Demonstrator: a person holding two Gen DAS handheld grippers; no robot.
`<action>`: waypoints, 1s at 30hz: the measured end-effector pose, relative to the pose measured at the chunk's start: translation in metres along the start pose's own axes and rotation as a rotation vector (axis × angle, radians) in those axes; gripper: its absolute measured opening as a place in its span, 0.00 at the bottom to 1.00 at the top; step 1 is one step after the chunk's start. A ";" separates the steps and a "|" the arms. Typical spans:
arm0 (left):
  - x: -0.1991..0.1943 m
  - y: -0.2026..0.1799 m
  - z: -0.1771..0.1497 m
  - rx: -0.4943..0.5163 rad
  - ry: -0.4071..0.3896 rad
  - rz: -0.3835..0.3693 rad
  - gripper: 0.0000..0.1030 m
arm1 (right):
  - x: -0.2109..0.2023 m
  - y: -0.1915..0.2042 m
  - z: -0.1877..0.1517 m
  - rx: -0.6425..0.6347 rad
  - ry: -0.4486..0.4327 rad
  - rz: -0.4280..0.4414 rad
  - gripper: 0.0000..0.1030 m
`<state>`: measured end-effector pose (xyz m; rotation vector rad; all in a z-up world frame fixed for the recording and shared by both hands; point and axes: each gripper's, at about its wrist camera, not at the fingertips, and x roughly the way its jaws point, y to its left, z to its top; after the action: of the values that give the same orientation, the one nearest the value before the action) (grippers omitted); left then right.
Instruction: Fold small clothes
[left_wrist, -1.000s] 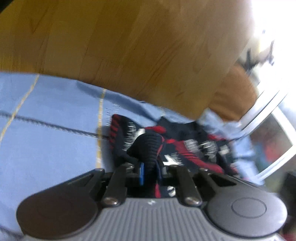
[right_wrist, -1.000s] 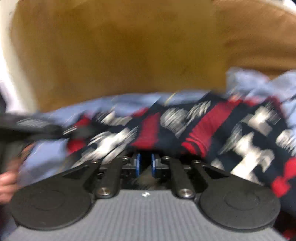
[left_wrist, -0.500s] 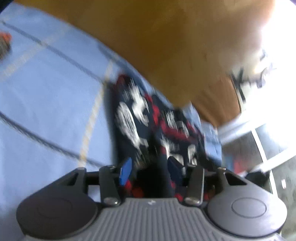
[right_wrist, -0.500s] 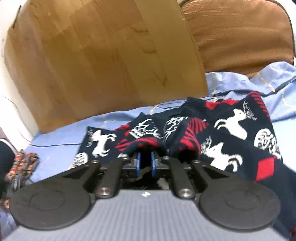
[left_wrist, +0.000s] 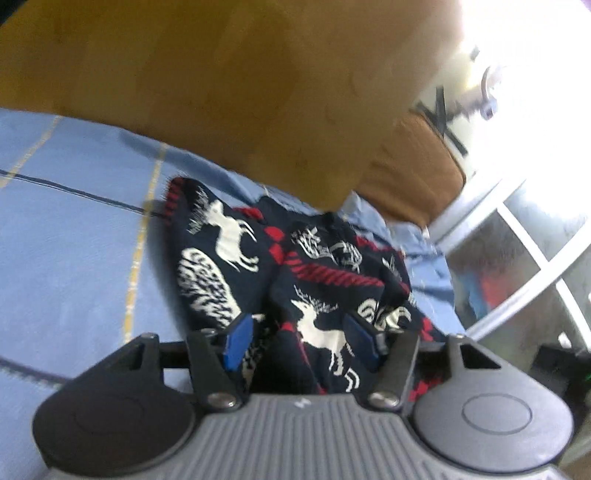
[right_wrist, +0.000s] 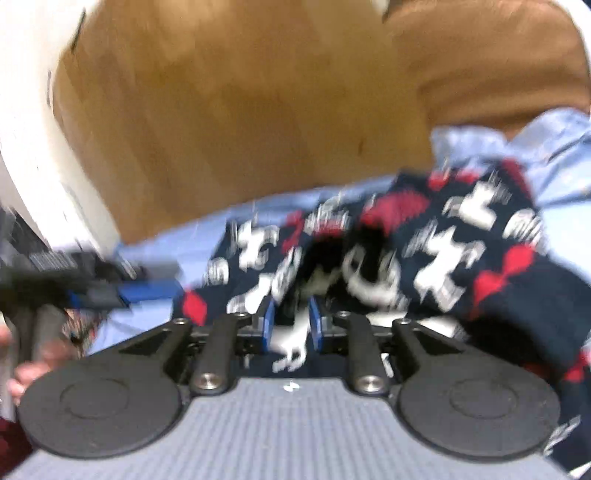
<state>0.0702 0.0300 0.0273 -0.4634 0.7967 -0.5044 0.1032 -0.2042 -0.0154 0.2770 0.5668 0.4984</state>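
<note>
Two views. In the left wrist view our left gripper (left_wrist: 301, 341) spreads wide around the reindeer-print garment (left_wrist: 295, 266) on the blue bedsheet (left_wrist: 74, 236), lying toward 12 o'clock. In the blurred right wrist view our right gripper (right_wrist: 291, 325), nearer, pinches its hem; the left gripper sits at 9 o'clock.

Navy knit garment (left_wrist: 236, 258) with white reindeer, white tree shapes, red stripes and red diamonds. Lay crumpled on light blue bedsheet, partly folded over itself. One flatter panel spread toward left in left wrist view; bunched fold rose beside it at centre. Red-striped cuff edge showed at far corner. Same garment (right_wrist: 461, 236) heavily blurred in right wrist view, heaped centre to right, dark hollow in middle of folds.
</note>
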 end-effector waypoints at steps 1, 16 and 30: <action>0.006 0.001 -0.002 0.000 0.017 -0.006 0.55 | -0.004 0.000 0.007 0.006 -0.032 0.001 0.24; 0.001 -0.005 -0.022 -0.006 0.075 0.072 0.15 | 0.050 -0.011 0.003 0.039 0.128 -0.015 0.20; -0.048 0.017 -0.028 -0.124 -0.037 0.211 0.79 | -0.150 -0.058 -0.031 0.036 -0.097 -0.330 0.35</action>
<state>0.0242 0.0655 0.0270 -0.4960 0.8333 -0.2510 -0.0024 -0.3278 0.0037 0.2343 0.5147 0.1550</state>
